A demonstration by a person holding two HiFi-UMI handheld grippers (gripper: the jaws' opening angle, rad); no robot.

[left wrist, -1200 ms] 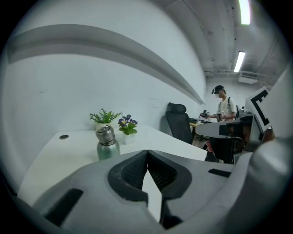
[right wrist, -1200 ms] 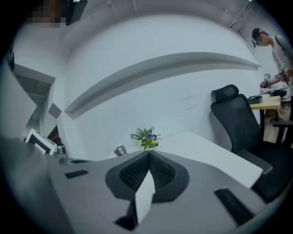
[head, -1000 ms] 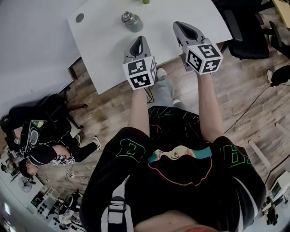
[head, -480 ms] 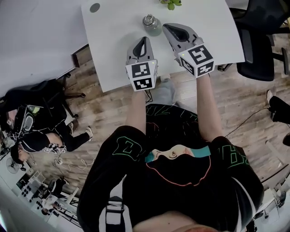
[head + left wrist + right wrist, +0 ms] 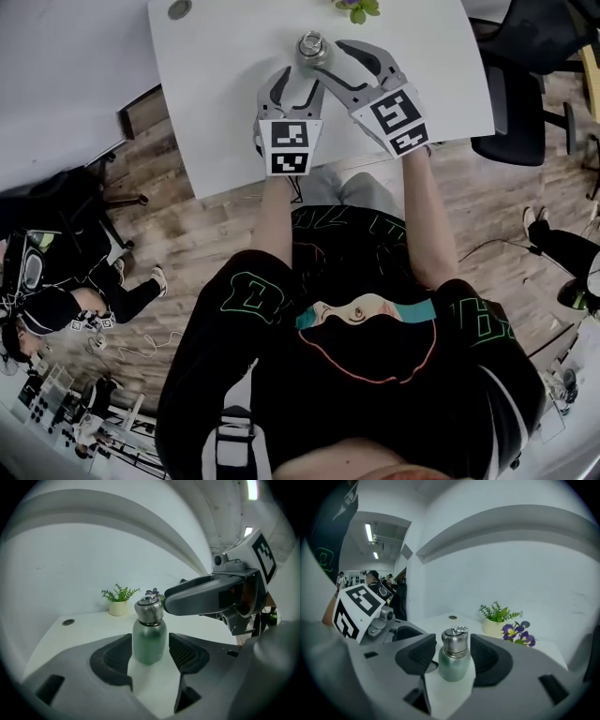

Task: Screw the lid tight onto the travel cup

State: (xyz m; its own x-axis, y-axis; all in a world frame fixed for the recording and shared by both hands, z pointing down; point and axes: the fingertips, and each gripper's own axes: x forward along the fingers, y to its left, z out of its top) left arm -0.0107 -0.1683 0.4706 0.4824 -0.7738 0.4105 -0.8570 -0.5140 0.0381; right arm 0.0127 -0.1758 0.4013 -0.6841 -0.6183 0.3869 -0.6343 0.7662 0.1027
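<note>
A white bench (image 5: 216, 103) lies under my fingers (image 5: 277, 90). Past them stand a little green plant (image 5: 119, 603) and some purple flowers (image 5: 518, 633). A black chair (image 5: 514, 103) is off to their right. A person (image 5: 66, 305) is down on the wood floor (image 5: 206, 234), far to their left.

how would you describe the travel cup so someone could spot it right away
Look at the white table, in front of the potted plant near its far side. The travel cup stands upright there: a short pale green bottle with a steel lid, the only bottle on the table.
</note>
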